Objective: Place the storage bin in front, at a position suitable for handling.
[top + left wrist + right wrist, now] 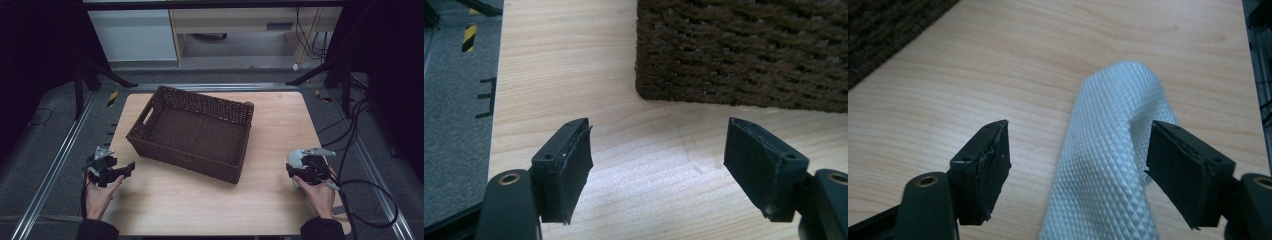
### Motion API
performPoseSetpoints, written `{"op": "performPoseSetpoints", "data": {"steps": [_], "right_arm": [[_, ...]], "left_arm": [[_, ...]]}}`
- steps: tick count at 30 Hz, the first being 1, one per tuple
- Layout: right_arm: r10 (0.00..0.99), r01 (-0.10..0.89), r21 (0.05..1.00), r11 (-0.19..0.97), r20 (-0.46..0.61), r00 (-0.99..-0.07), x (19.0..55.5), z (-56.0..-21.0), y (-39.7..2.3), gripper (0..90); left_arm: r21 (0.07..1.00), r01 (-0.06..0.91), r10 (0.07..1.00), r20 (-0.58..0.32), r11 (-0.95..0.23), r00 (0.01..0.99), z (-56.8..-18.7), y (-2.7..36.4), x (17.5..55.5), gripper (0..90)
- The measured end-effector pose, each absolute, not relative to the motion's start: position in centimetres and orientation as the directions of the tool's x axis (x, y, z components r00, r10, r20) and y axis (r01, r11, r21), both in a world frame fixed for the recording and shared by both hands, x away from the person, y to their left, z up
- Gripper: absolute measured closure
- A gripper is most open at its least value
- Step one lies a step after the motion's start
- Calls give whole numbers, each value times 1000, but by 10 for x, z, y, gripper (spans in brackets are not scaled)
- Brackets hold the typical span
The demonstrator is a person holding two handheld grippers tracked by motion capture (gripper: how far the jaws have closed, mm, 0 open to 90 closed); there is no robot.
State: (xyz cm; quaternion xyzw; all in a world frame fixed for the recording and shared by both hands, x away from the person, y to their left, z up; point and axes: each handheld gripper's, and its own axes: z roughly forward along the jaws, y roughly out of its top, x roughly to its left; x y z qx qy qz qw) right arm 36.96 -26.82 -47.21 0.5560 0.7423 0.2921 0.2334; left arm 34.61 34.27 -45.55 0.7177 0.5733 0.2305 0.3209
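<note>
White waffle-textured cloth (1108, 160) lies on the pale wooden tabletop (200, 200) at the lower right of the high view, running up between the right tongs (1078, 165). Their jaws stand wide apart, one just beside the cloth's edge and neither pressing, so nothing is gripped; they look lined up for a pinch. The left tongs (659, 165), equally wide and empty, wait at the lower left near the corner of the dark wicker basket (192, 132), which sits mid-frame, open-topped, likely where the cloth belongs.
</note>
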Motion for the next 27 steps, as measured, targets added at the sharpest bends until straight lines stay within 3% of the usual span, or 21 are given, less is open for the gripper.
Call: {"op": "performPoseSetpoints", "data": {"steps": [9,20,25,27], "right_arm": [[964,720,663,204,-7,-266,370,-480,-275,332],[962,730,655,196,15,-271,368,-486,-275,536],[966,728,657,194,1,-257,368,-487,-278,762],[968,732,654,191,-1,-252,369,-485,-279,809]], "left_arm": [[711,686,969,-28,-153,246,-462,340,345,277],[736,655,970,8,-171,244,-457,342,338,283],[750,633,966,31,-192,258,-454,337,337,289],[749,633,965,32,-196,261,-454,336,337,292]]}}
